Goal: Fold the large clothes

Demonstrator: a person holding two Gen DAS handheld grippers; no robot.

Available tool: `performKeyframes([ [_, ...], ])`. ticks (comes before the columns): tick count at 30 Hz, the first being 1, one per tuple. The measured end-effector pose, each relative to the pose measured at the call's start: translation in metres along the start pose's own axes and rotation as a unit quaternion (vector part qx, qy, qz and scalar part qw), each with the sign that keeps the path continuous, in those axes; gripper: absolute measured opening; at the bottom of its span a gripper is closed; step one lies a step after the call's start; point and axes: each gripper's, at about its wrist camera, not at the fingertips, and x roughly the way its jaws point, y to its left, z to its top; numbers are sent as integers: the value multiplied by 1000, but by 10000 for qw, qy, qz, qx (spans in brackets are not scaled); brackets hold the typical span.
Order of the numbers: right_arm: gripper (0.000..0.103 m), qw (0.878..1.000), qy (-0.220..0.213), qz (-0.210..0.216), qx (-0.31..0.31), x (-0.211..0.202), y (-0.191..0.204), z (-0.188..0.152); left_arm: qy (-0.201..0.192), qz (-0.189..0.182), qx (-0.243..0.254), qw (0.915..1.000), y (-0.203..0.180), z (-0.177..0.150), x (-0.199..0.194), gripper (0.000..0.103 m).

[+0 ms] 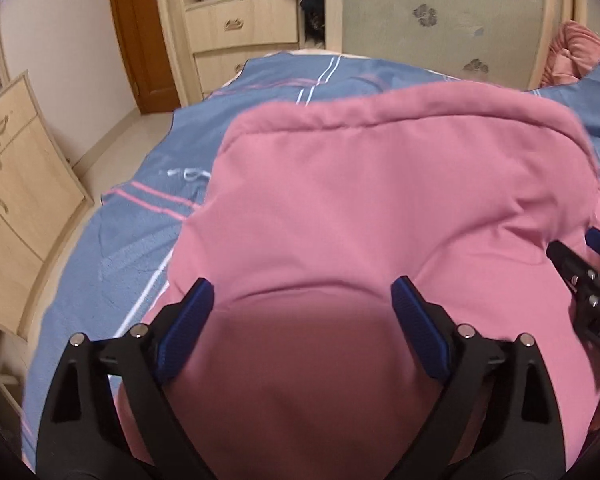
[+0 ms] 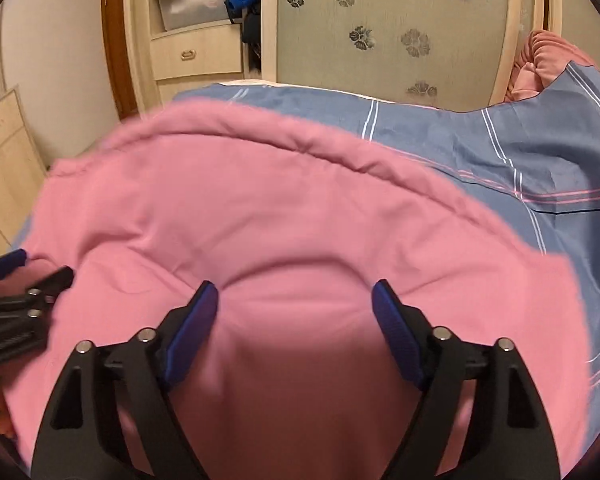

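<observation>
Two grippers stand side by side over one pink garment [image 1: 360,208], which lies on a bed covered by a blue striped sheet [image 1: 140,240]. The left gripper [image 1: 302,308] is spread wide, blue pads well apart, with a raised bulge of pink fabric filling the space between them; the pads press at the cloth's sides but are not clenched on it. The right gripper [image 2: 296,304] is likewise spread, with a similar mound of fabric between its pads. Ahead of both grippers the garment runs smooth to a rolled, stitched hem [image 2: 300,144], slightly blurred. Shallow creases radiate from each gripper. Beyond the bed stand a wooden drawer unit [image 1: 236,24] and a floral-patterned wardrobe door [image 2: 380,40]; a pink pillow [image 2: 548,56] sits far right.
</observation>
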Motion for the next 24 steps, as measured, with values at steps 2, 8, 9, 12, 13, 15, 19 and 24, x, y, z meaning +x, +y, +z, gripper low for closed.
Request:
performKeyframes([
  [2, 85, 10000, -28, -69, -46, 5, 3, 0, 23, 124, -30, 9999, -2, -1, 8, 96],
  [8, 91, 9998, -123, -172, -43, -16, -1, -5, -317, 299, 288, 9986, -9, -10, -43, 92],
  [9, 91, 9996, -197, -186, -2, -31, -6, -8, -486, 224, 323, 9980, -7, -18, -66, 92],
  [12, 97, 9966, -743, -127, 326, -110, -13, -41, -1289, -57, 373, 9909, -4, -52, -150, 101],
  [13, 102, 9947, -920, -60, 452, -142, -15, -60, -1478, -129, 354, 9883, -4, -63, -171, 101],
  [15, 102, 9921, -1103, -100, 595, -187, -17, -89, -1833, -384, 349, 9817, -6, -92, -219, 101],
  [19, 102, 9870, -1296, -401, 865, -263, -24, -134, -2230, -510, 511, 9721, -20, -133, -290, 101],
  [24, 102, 9791, -1541, -695, 1127, -341, -34, -164, -2616, -514, 629, 9617, -32, -174, -372, 101],
])
